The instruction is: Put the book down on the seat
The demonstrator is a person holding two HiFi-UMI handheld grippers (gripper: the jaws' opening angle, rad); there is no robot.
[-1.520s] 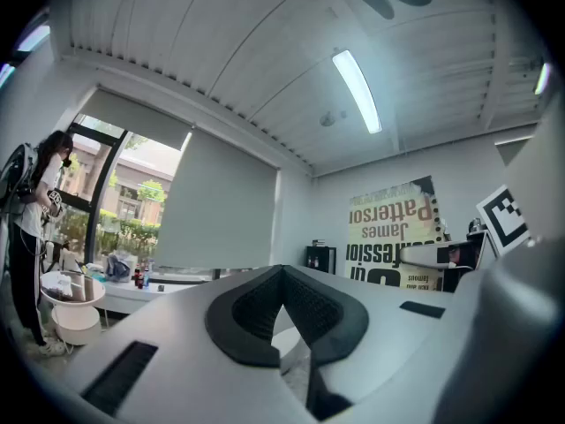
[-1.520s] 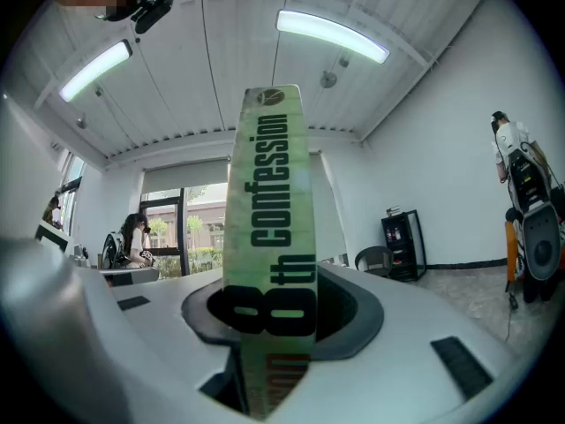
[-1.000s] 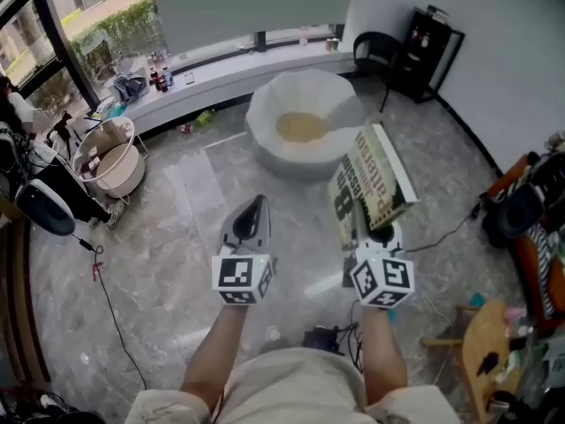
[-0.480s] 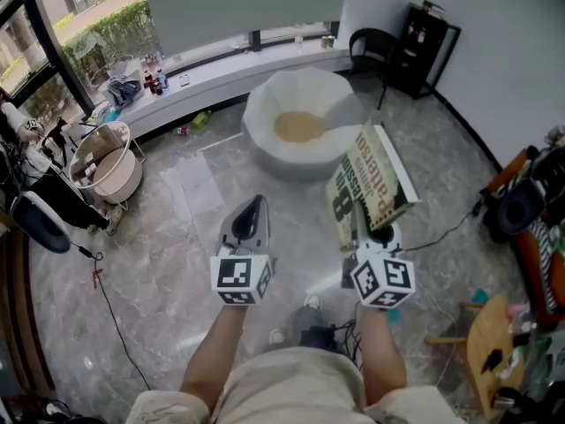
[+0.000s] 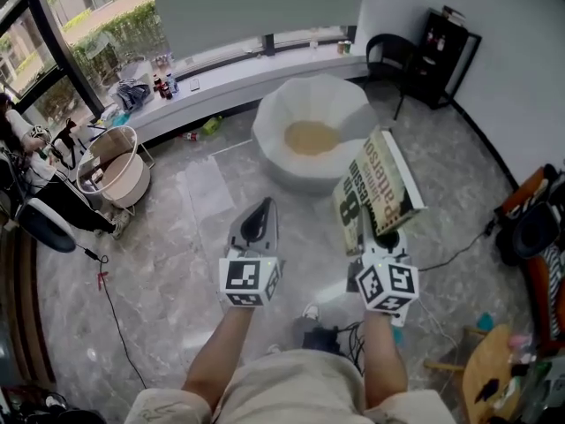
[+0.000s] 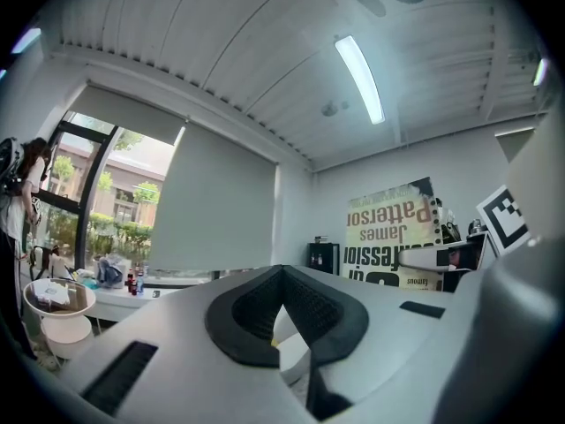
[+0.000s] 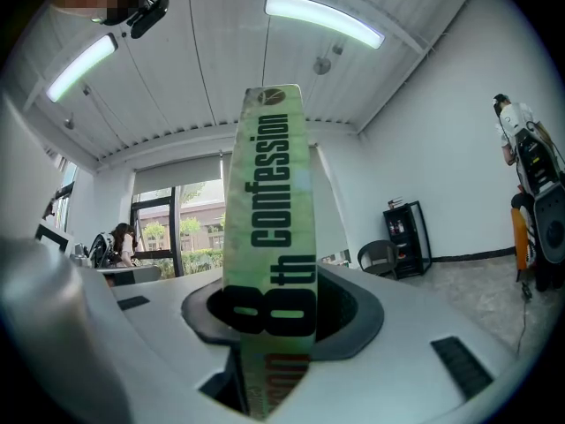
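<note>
My right gripper (image 5: 380,230) is shut on the lower edge of a paperback book (image 5: 375,188), which it holds upright and tilted over the floor. In the right gripper view the book's green spine (image 7: 269,228) rises from between the pads. The seat (image 5: 274,122) is a round white floor chair with a yellow cushion; it sits just beyond the book, under the window. My left gripper (image 5: 259,212) is shut and holds nothing, level with the right one and to its left. The left gripper view has the book's cover (image 6: 393,232) off to the right of the closed jaws (image 6: 282,312).
A black chair (image 5: 388,56) and a black shelf (image 5: 446,51) stand at the back right wall. A white round basket (image 5: 115,166) stands left. Bottles (image 5: 163,85) line the window ledge. Cables (image 5: 106,299) cross the floor. A wooden stool (image 5: 490,374) is at the near right.
The seat has drawn slightly nearer and shifted right in the head view. Both grippers keep their pose, and the book stays in the right one.
</note>
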